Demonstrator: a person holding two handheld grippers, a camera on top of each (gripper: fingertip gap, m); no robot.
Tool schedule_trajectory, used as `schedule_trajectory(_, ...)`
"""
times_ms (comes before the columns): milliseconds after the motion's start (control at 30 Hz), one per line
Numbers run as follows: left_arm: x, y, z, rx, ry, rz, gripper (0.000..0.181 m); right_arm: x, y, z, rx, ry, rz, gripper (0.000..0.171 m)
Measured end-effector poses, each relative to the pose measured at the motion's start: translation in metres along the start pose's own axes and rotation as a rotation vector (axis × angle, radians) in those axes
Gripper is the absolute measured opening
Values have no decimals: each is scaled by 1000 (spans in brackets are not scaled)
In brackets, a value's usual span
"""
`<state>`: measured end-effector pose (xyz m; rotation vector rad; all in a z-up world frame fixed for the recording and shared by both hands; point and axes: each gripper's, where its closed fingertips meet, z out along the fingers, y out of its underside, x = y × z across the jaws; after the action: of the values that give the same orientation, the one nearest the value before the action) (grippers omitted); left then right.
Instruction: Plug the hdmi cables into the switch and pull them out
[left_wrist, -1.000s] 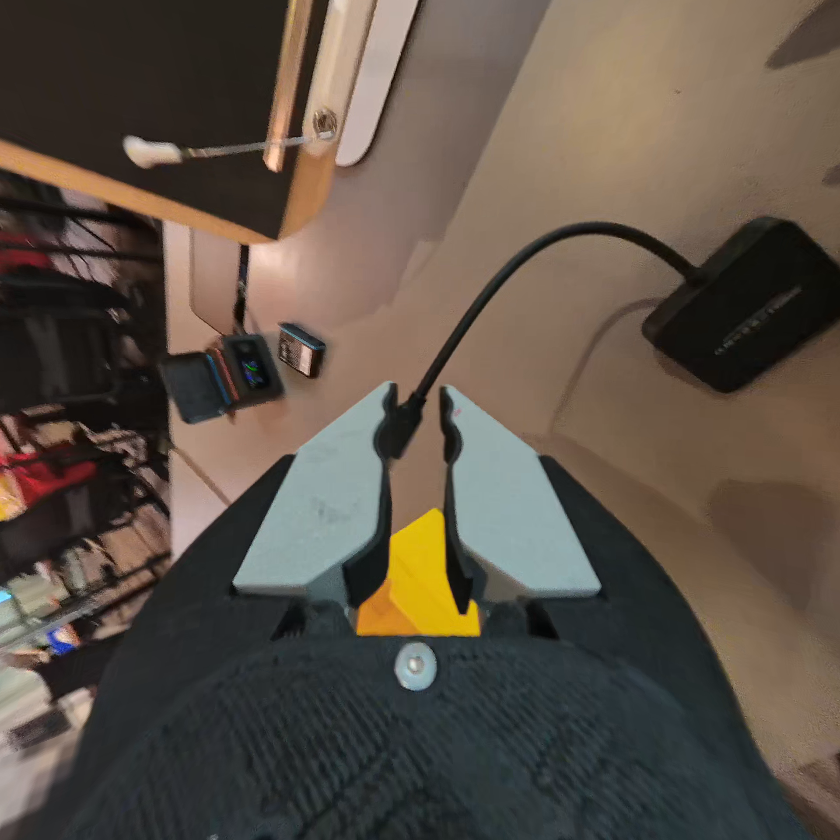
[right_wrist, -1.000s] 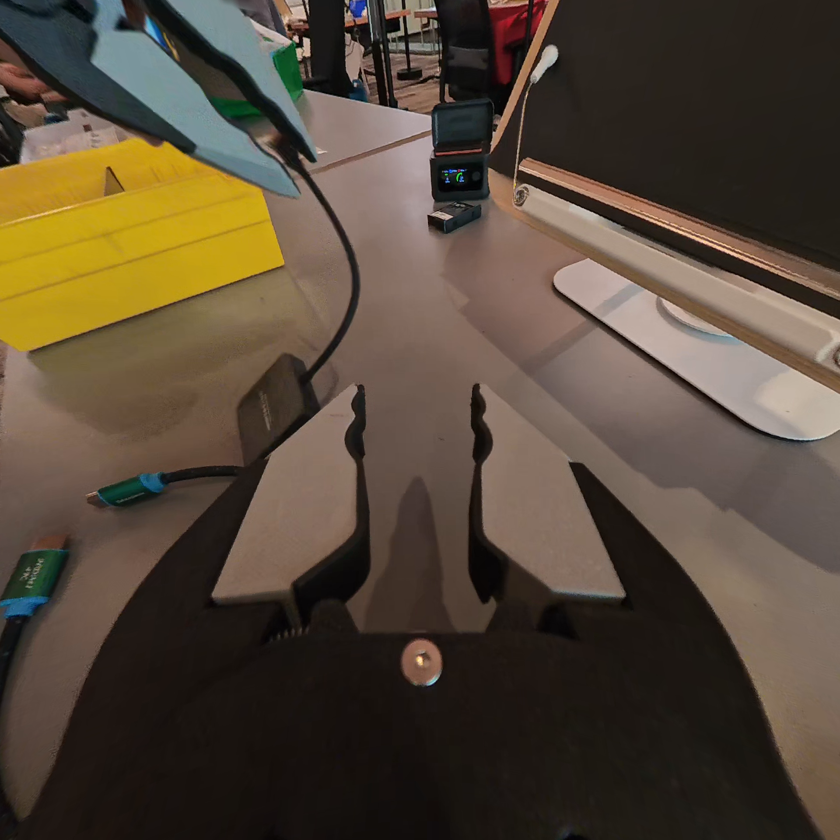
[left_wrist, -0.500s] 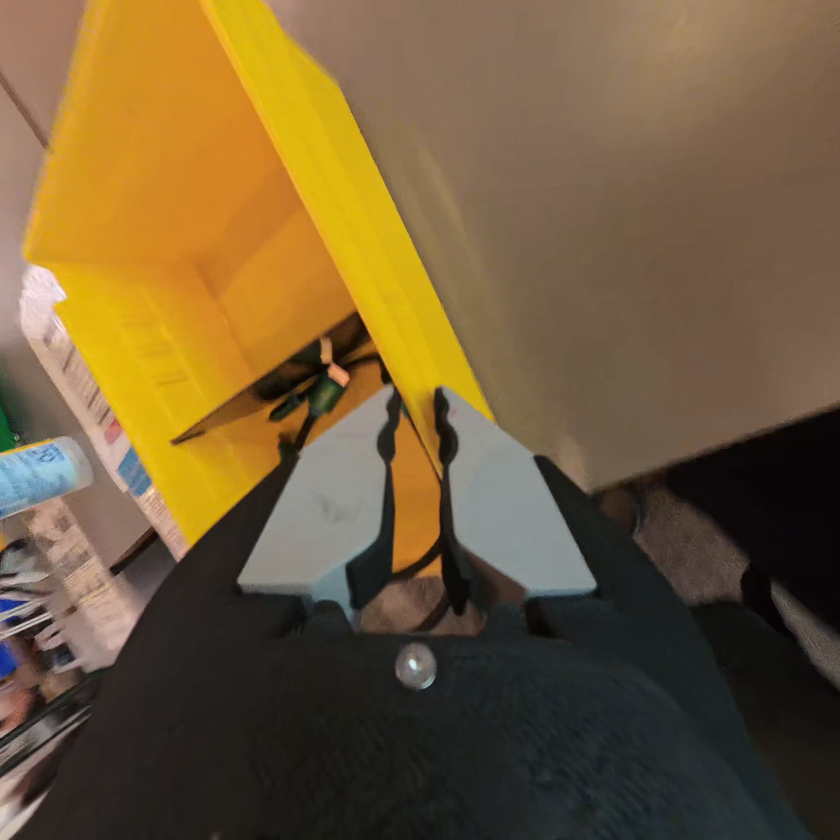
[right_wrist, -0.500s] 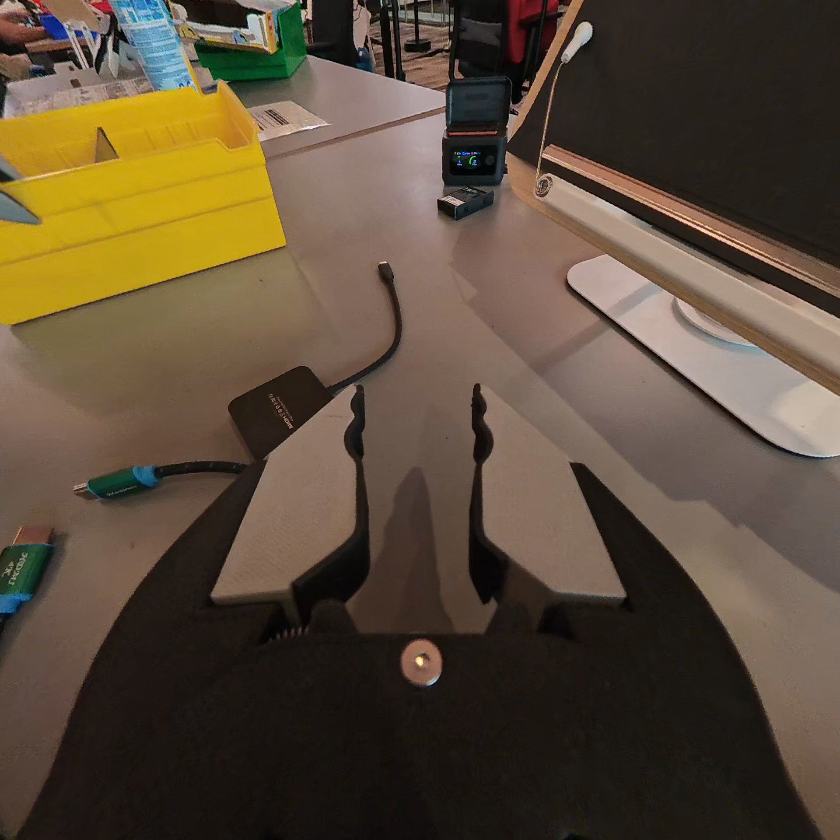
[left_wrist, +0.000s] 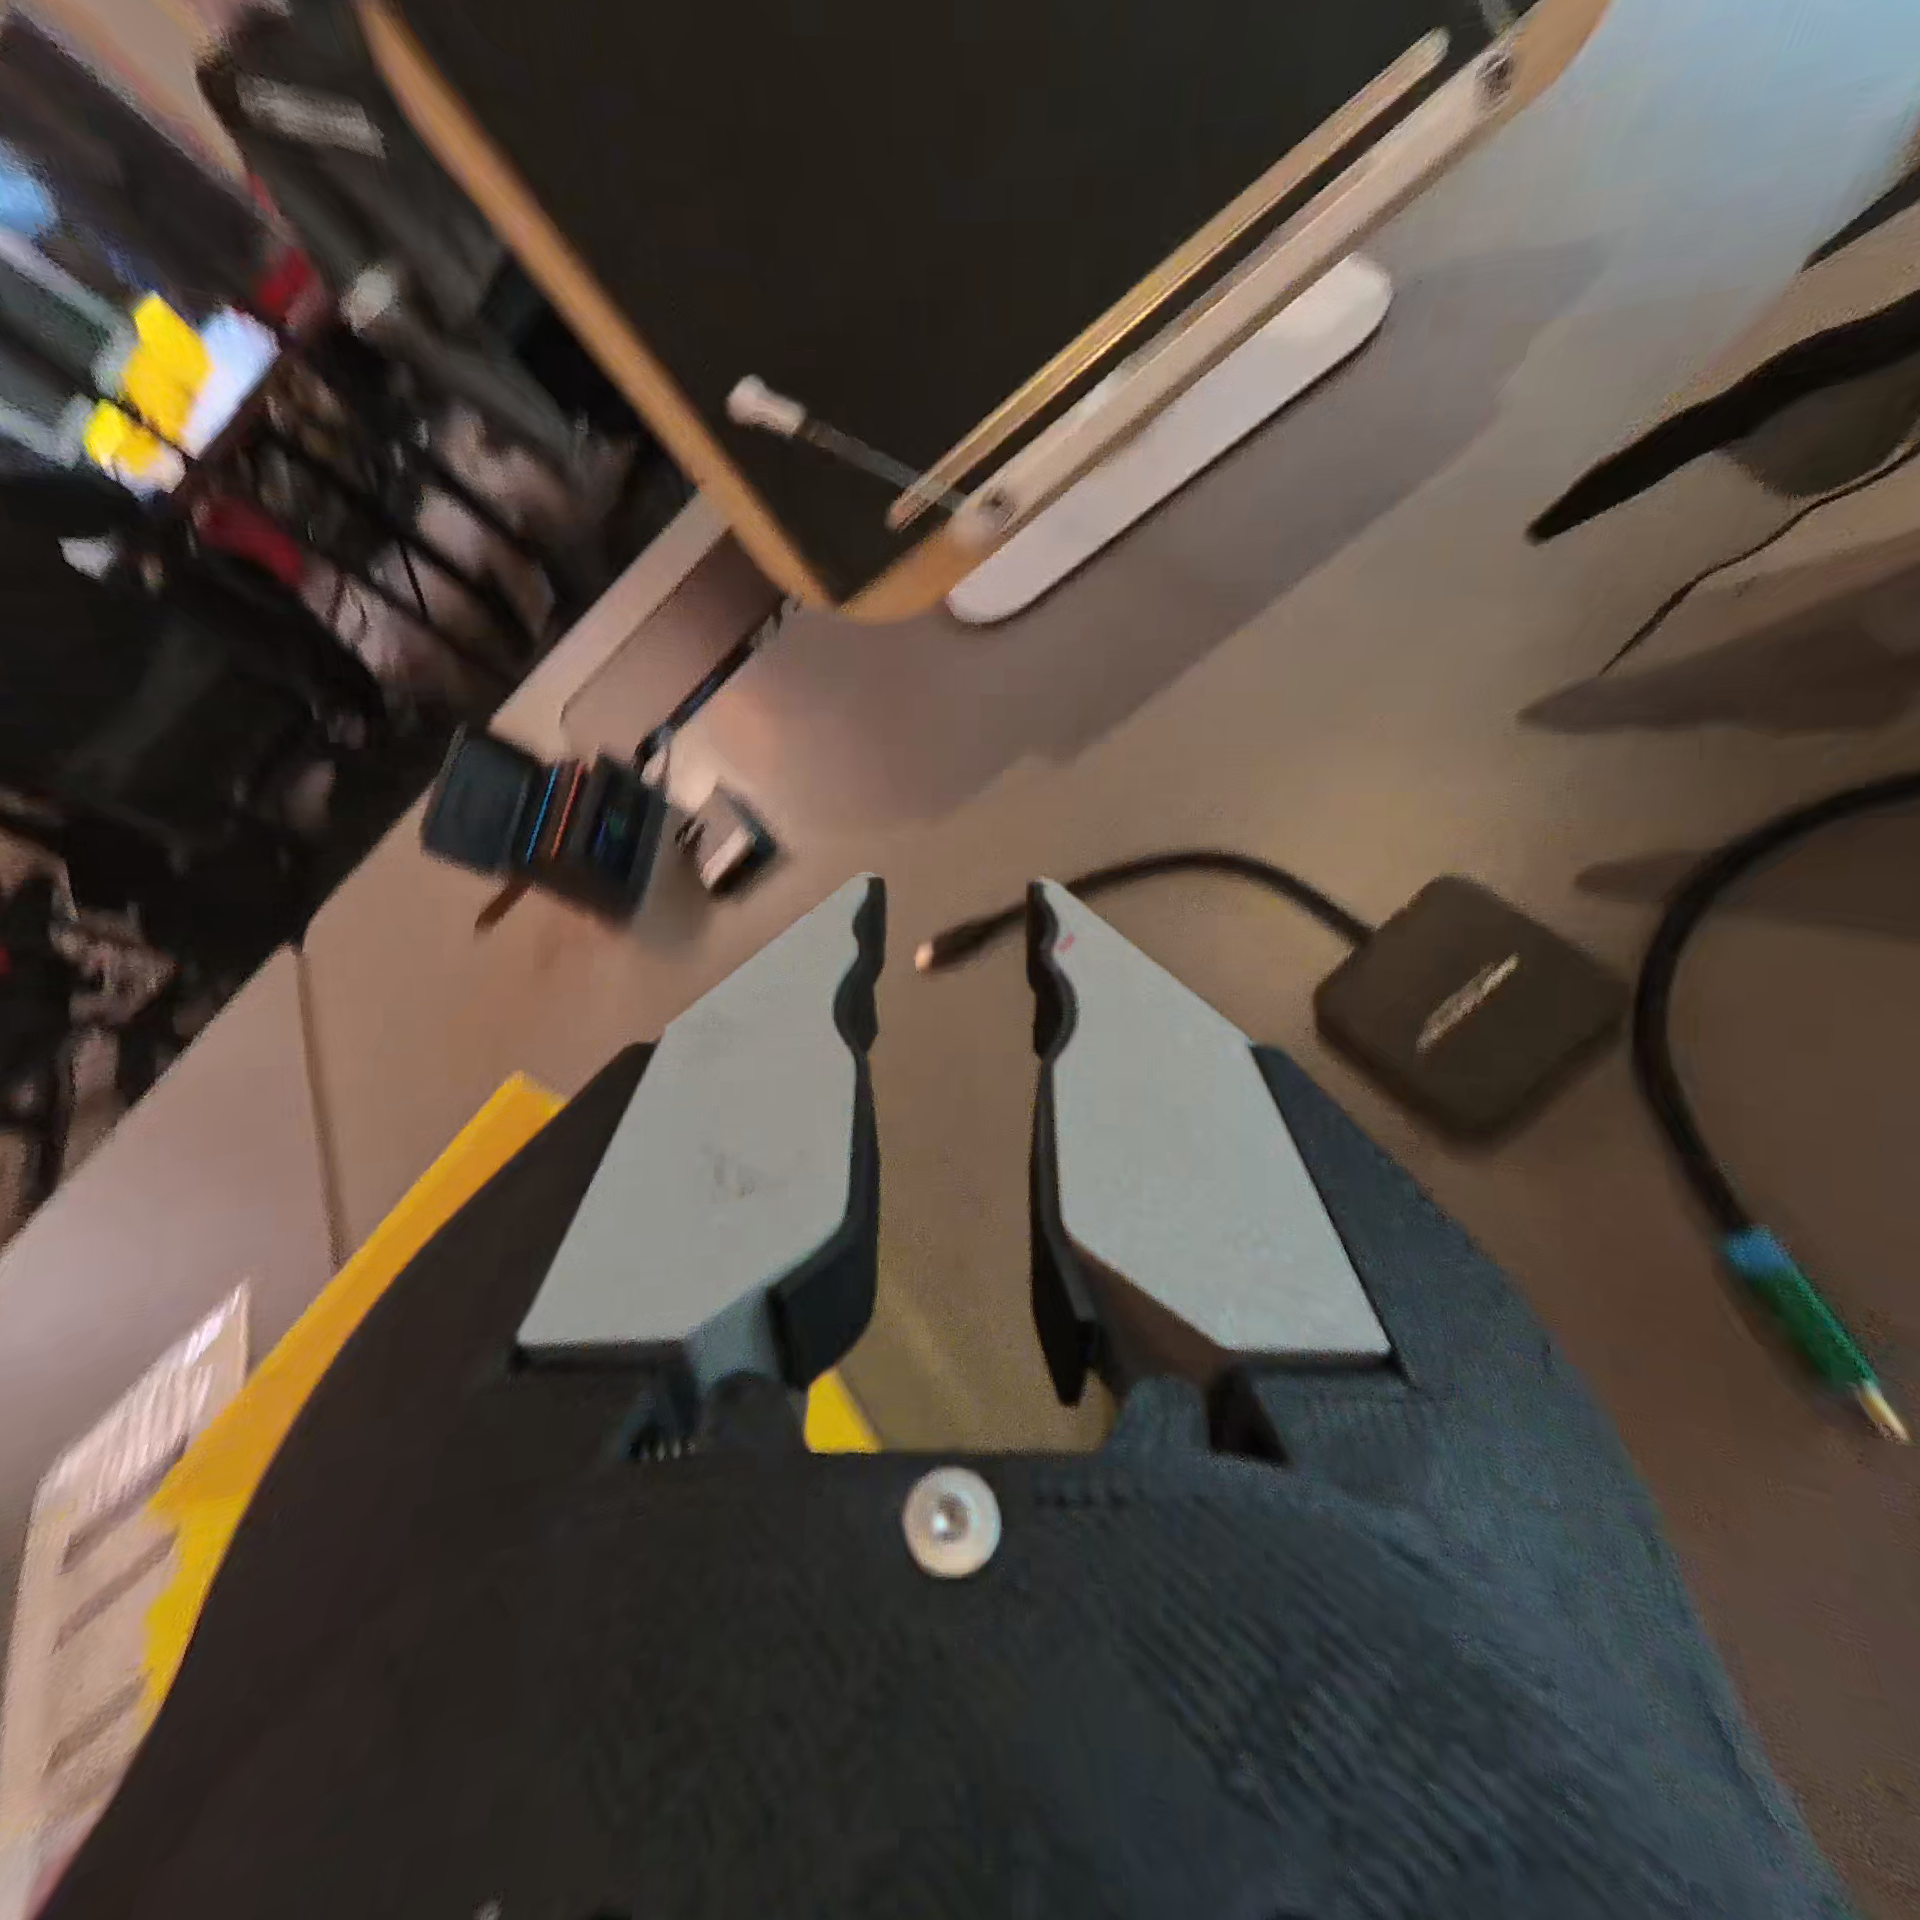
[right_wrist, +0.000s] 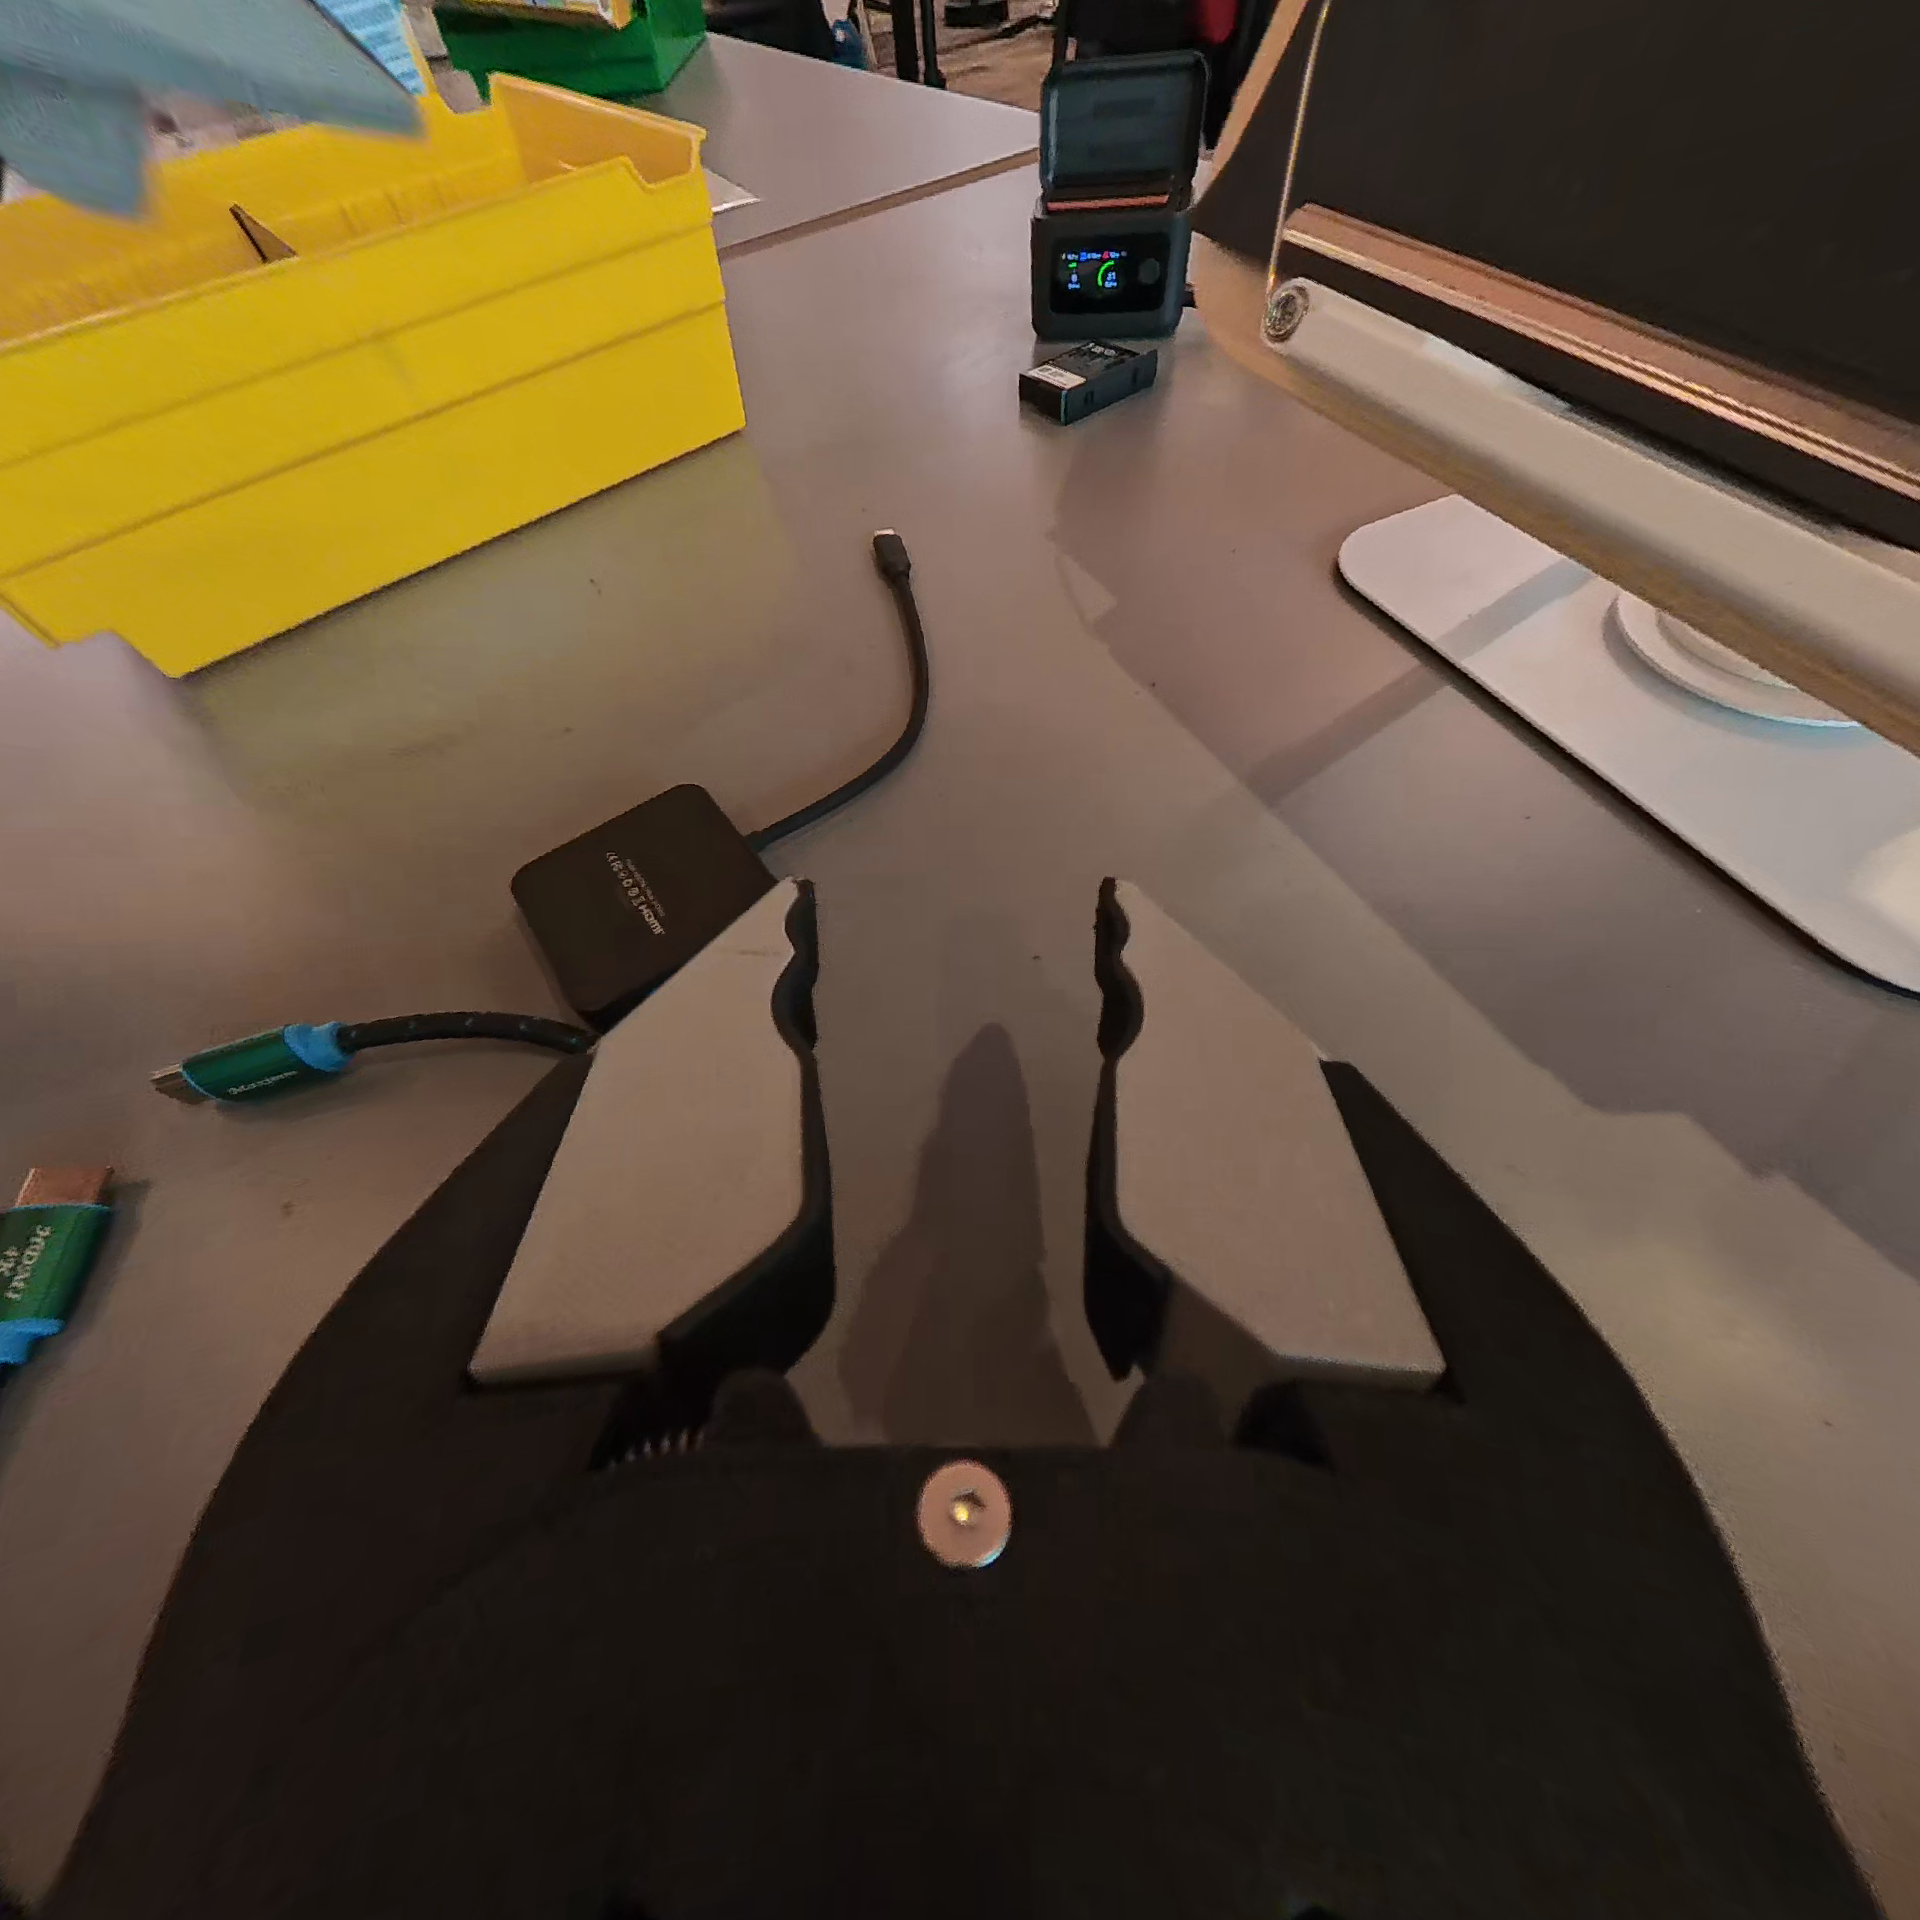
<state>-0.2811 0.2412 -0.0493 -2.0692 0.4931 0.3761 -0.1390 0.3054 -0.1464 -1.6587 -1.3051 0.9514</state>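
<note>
Switch (right_wrist: 636, 902) beside right claw (right_wrist: 956, 904), fingers parted

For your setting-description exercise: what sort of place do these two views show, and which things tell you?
Probably a shared office or lab workspace: a grey desk carrying a monitor on its stand, a yellow parts bin, and more desks and chairs behind.
</note>
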Motion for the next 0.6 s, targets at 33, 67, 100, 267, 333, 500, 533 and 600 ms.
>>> schedule_trajectory(33,12,-3,16,36,5,28,29,1,0,0,2,-5,5,52)
schedule_trajectory(67,23,-3,34,62,14,43,32,2,1,0,-1,-6,6,52)
schedule_trajectory(100,34,1,54,85,40,42,35,3,3,1,-8,-2,3,52)
schedule_trajectory(267,65,12,115,287,167,-50,40,8,11,3,-51,21,-47,56)
schedule_trajectory(333,54,3,111,359,143,-31,35,7,11,4,-51,9,-55,57)
schedule_trajectory(500,38,-8,99,432,145,-143,35,-2,6,20,-60,-118,-26,57)
schedule_trajectory(533,38,-7,100,432,155,-150,34,-6,4,23,-60,-154,-16,59)
schedule_trajectory(600,39,-6,102,413,178,-173,37,-15,1,28,-57,-230,-13,59)
